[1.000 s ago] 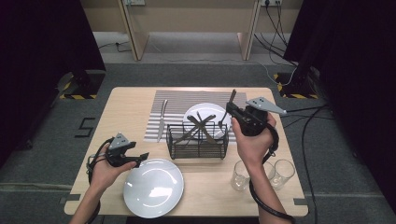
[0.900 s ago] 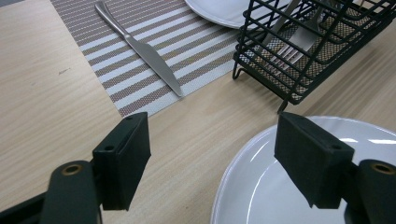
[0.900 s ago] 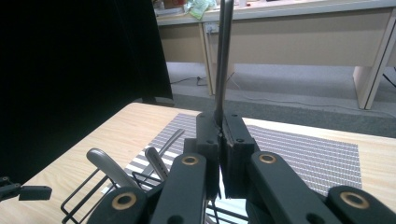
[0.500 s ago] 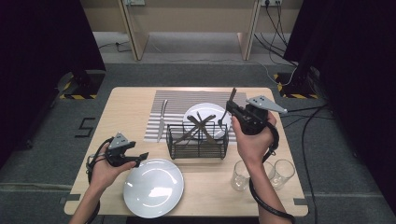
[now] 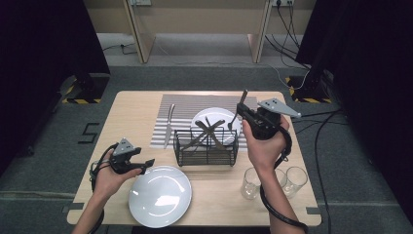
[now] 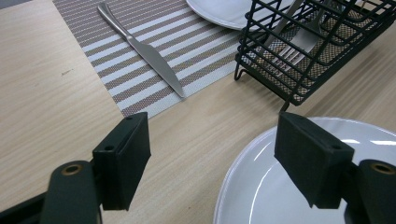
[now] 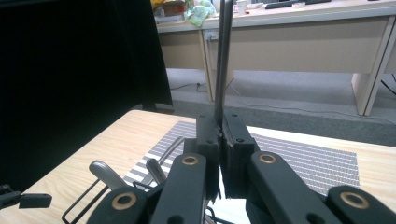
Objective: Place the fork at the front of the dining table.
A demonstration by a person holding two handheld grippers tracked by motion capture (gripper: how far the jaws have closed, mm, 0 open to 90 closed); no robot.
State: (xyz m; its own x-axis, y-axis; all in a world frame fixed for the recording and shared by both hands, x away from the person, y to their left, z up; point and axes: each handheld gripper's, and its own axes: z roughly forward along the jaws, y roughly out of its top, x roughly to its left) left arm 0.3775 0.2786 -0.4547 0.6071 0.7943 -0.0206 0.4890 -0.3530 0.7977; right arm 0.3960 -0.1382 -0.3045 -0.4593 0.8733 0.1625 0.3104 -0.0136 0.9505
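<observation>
My right gripper [image 5: 240,111] is raised above the back right of the table and is shut on a metal fork [image 5: 242,100]. The fork's handle rises from between the pads [image 7: 224,56] and its head hangs below, over the far white plate [image 5: 204,117]. A black wire basket [image 5: 207,146] in the middle holds several crossed pieces of cutlery [image 5: 209,131]. My left gripper [image 5: 148,163] rests low at the front left, open with nothing between its jaws [image 6: 215,149], at the rim of the near white plate [image 6: 280,196].
A knife [image 5: 169,124] lies on the striped placemat [image 5: 195,105], left of the basket. Two glasses [image 5: 251,183] [image 5: 294,180] stand at the front right, beside my right forearm. Desks and cables lie beyond the table.
</observation>
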